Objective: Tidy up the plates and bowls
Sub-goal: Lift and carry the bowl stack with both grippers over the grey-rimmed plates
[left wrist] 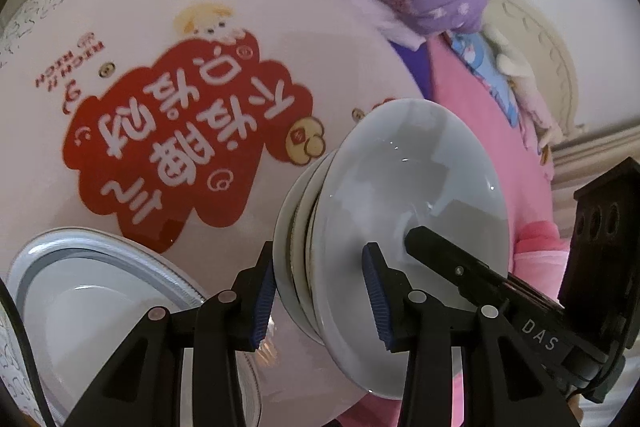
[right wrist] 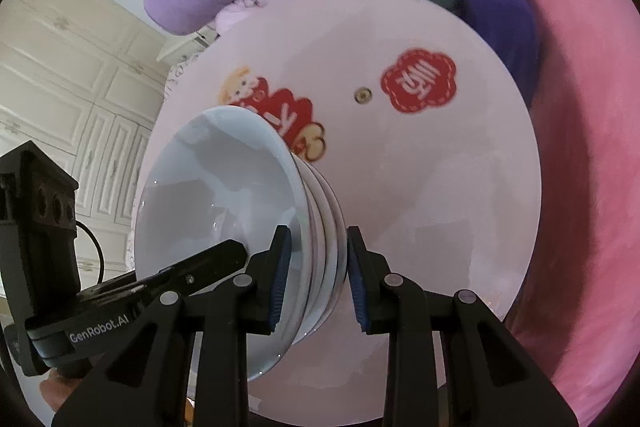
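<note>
White bowl stack (left wrist: 400,211) stands over the round counter (left wrist: 200,7), beside the red print (left wrist: 188,143). Left gripper (left wrist: 320,291) fingers clamp its near rim; right gripper (right wrist: 316,279) fingers clamp the opposite rim.

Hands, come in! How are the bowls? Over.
Left gripper clamps bowl stack. Right gripper straddles it, grip unclear. Nothing blocking; plate sits aside.

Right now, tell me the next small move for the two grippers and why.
Probably lift the stack of bowls a little, both grippers together. The left gripper and right gripper each pinch its rim from opposite sides, so raising one alone would likely tip it.
</note>
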`<state>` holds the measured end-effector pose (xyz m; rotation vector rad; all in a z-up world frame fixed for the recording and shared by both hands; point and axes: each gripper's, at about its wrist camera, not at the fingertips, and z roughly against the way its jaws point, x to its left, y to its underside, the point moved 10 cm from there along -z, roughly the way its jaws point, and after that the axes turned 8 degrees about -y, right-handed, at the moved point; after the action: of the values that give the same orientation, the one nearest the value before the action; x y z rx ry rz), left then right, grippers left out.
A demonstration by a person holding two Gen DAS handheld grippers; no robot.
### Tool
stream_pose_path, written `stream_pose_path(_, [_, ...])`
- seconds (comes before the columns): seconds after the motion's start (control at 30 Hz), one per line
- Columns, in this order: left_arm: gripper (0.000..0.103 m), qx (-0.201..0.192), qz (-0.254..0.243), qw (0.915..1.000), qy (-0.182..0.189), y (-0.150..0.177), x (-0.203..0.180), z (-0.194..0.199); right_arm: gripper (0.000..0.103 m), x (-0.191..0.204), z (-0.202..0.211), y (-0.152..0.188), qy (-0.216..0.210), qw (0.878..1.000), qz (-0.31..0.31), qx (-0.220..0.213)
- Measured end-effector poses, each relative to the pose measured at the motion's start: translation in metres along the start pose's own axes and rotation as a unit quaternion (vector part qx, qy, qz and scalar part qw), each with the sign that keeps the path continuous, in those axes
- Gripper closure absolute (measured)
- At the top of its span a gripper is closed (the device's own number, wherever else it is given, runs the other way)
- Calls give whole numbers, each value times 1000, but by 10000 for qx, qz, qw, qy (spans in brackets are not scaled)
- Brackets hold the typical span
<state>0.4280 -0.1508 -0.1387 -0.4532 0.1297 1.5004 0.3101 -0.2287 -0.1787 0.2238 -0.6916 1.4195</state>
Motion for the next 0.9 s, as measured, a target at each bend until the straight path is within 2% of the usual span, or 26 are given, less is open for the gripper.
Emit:
stream_pose_path(0.23, [65,-141,138,9998,-71,7,34,49,75,46,0,7,-149,9990,382,159])
stream_pose_path(0.57, [65,-458,665,9961,-359,50,120,116,75,128,-40,52,-510,9911,1058,621])
stream_pose_path(0.9, [65,-426,989,9932,-446,100,159,142,75,149,-65,93,-549,9851,1322,951])
